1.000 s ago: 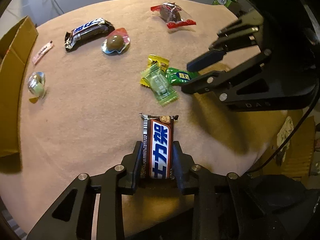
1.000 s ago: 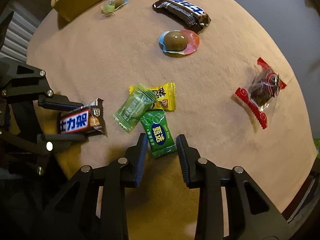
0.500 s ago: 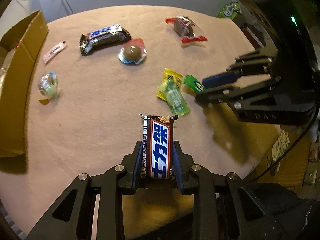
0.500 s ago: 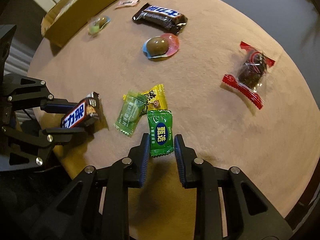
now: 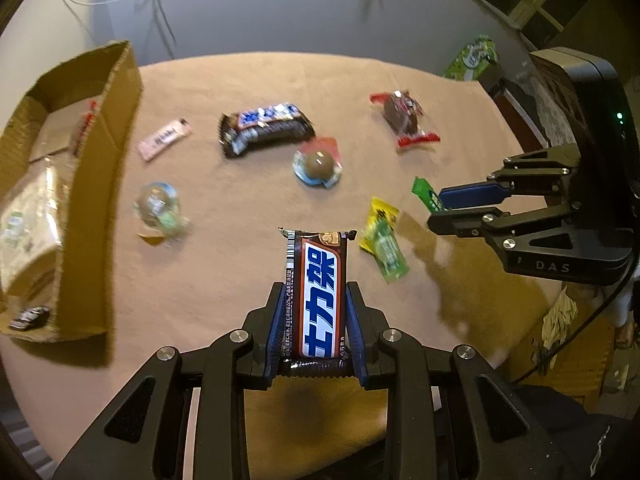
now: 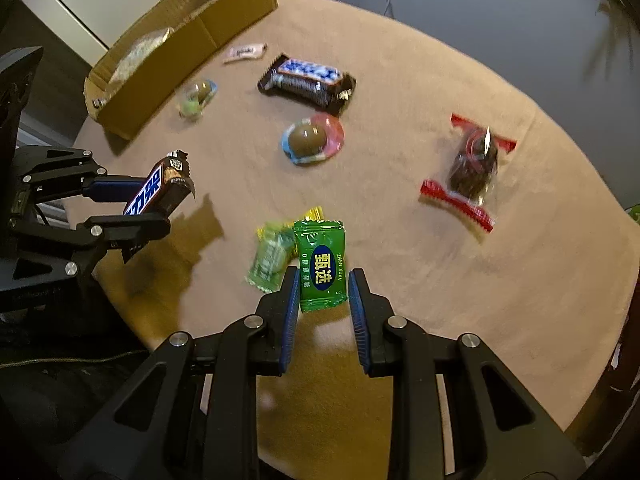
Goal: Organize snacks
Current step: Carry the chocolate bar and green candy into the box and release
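Observation:
My left gripper [image 5: 316, 300] is shut on a brown chocolate bar [image 5: 320, 276] with a blue-and-white label, held upright above the tan table [image 5: 224, 280]. In the right wrist view that bar [image 6: 160, 188] sticks out of the left gripper [image 6: 156, 204] at the left edge. My right gripper [image 6: 323, 280] is shut on a green wrapped candy [image 6: 322, 264], which hangs clear of the cloth. The left wrist view shows the right gripper [image 5: 440, 208] with the green candy [image 5: 425, 196] at its tip. An open cardboard box [image 5: 100, 168] holding a few packets stands at the left.
Loose on the table lie a second chocolate bar [image 5: 266, 128], a round chocolate in a blue-pink wrapper [image 5: 318, 164], a red-edged dark snack [image 5: 404, 118], yellow and pale green candies [image 5: 382, 236], a clear-wrapped ball [image 5: 158, 208] and a pink sachet [image 5: 164, 142].
Both grippers have risen from the table. The right one closed on the green candy and lifted it away from the yellow and pale green candies. The left kept its bar.

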### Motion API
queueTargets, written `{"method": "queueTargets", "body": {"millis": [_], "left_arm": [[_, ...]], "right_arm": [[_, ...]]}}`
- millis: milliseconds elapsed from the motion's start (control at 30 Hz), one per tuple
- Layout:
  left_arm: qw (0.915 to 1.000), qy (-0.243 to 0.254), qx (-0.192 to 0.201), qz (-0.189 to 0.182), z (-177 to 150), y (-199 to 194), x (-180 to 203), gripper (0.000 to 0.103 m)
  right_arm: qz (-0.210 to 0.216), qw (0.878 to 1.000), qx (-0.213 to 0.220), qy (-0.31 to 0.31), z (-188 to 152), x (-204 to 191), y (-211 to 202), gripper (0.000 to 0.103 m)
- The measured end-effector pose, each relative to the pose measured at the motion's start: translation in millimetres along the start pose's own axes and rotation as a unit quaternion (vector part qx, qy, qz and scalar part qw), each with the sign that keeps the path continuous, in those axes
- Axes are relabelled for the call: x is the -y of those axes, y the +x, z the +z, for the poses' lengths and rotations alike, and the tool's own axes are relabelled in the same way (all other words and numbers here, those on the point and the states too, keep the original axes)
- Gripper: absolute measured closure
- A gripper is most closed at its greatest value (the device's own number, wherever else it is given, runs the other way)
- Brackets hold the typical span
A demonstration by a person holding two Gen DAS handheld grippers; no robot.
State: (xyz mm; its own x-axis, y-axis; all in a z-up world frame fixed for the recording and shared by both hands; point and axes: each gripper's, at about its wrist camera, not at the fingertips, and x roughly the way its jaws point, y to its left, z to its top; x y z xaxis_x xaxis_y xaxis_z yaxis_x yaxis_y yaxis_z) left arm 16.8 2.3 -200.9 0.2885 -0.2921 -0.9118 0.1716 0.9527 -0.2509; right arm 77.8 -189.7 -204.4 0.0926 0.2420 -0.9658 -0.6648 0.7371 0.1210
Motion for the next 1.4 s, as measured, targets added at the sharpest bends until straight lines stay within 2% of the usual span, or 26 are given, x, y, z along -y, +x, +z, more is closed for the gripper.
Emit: {"method": "queueTargets", "body": {"millis": [167, 767, 1133, 1400], "left_arm": [[0.9997, -0.011, 0.017, 0.011, 3, -11, -10, 0.076], [0.9926, -0.082, 0.064, 0.063, 9, -53, -87, 0.076], [0.9864, -0.121, 0.071, 0.086, 5, -63, -132, 0.076], [0.9834, -0.140, 0.069, 0.093, 3, -64, -152, 0.076]], "right_arm": [[0.000, 1.000, 0.013, -0.009, 12, -12, -10, 0.077], [0.006, 0.995, 0.052, -0.087, 122, -80, -16, 0.077], [0.018, 0.989, 0.063, -0.131, 193, -123, 0, 0.077], [0.018, 0.986, 0.053, -0.160, 228, -152, 20, 0.077]]}}
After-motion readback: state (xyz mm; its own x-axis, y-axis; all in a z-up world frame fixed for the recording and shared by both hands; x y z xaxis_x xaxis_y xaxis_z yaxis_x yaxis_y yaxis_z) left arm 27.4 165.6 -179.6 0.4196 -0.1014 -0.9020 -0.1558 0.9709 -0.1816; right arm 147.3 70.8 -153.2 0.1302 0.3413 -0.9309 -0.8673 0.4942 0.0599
